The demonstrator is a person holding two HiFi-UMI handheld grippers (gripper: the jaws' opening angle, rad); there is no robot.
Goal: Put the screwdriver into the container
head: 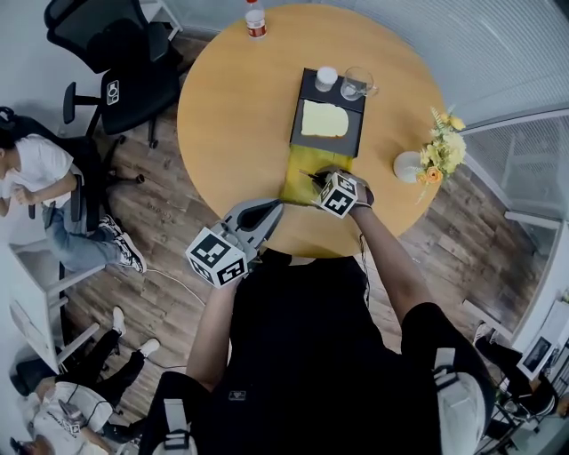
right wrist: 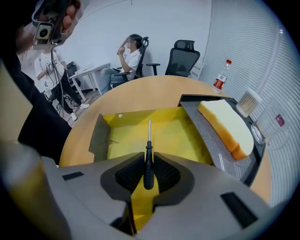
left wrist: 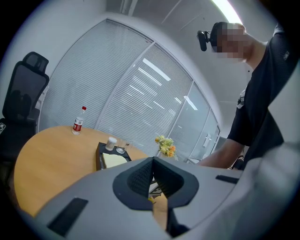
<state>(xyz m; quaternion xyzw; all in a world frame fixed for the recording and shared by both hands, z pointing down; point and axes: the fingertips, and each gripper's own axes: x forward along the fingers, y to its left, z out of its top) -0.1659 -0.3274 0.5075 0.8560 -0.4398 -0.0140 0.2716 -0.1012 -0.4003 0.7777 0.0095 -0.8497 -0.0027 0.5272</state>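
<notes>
My right gripper (right wrist: pixel 148 169) is shut on a black-handled screwdriver (right wrist: pixel 148 154), whose metal shaft points forward over the open yellow container (right wrist: pixel 164 133). In the head view the right gripper (head: pixel 322 185) hovers over the near end of that yellow container (head: pixel 298 173) on the round table. My left gripper (head: pixel 267 213) hangs at the table's near edge, away from the container; in the left gripper view its jaws (left wrist: pixel 153 176) are pressed together with nothing between them.
A black tray (head: pixel 348 133) behind the container holds a yellow sponge (head: pixel 324 118), a white cup (head: pixel 326 78) and a glass (head: pixel 357 84). A flower vase (head: pixel 411 165) stands at the right, a bottle (head: pixel 256 21) at the far edge. People and office chairs are to the left.
</notes>
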